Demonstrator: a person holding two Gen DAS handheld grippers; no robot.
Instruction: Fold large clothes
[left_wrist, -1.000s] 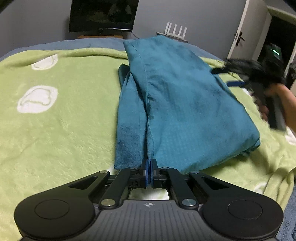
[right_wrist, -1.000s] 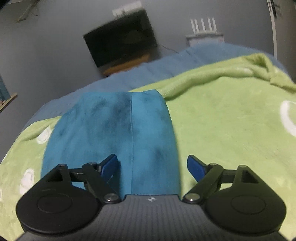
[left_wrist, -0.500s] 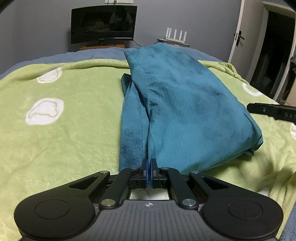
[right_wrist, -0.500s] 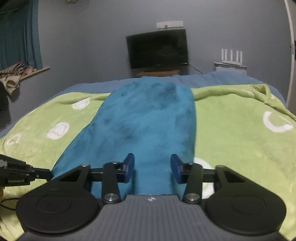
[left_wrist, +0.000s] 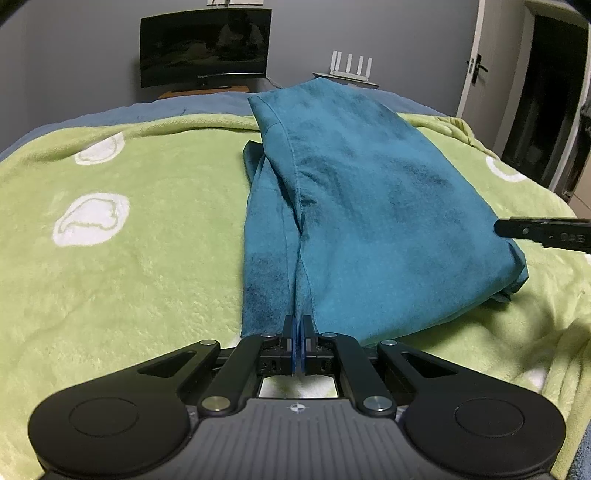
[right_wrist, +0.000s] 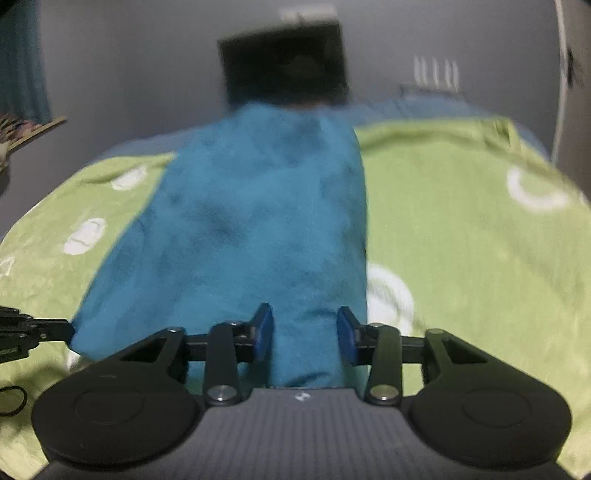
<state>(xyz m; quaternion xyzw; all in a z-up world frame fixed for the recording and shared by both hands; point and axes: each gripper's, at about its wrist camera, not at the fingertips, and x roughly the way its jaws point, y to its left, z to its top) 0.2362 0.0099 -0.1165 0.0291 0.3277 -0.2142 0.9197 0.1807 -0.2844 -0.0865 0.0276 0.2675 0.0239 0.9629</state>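
Note:
A teal garment lies folded lengthwise on the green blanket, running from the near edge to the far end of the bed. My left gripper is shut on the garment's near hem, where a seam runs into the pads. In the right wrist view my right gripper straddles the garment's near right corner. Its jaws are closing with the cloth between the blue pads, which still stand apart. A finger of the right gripper shows at the garment's right edge in the left wrist view.
The green blanket with white spots covers a blue bedspread. A dark monitor and a white router stand beyond the far end. A door and a dark doorway are at the right.
My right gripper swung in to the garment's near right corner and its jaws narrowed around the cloth. The left gripper stayed shut on the hem and did not move.

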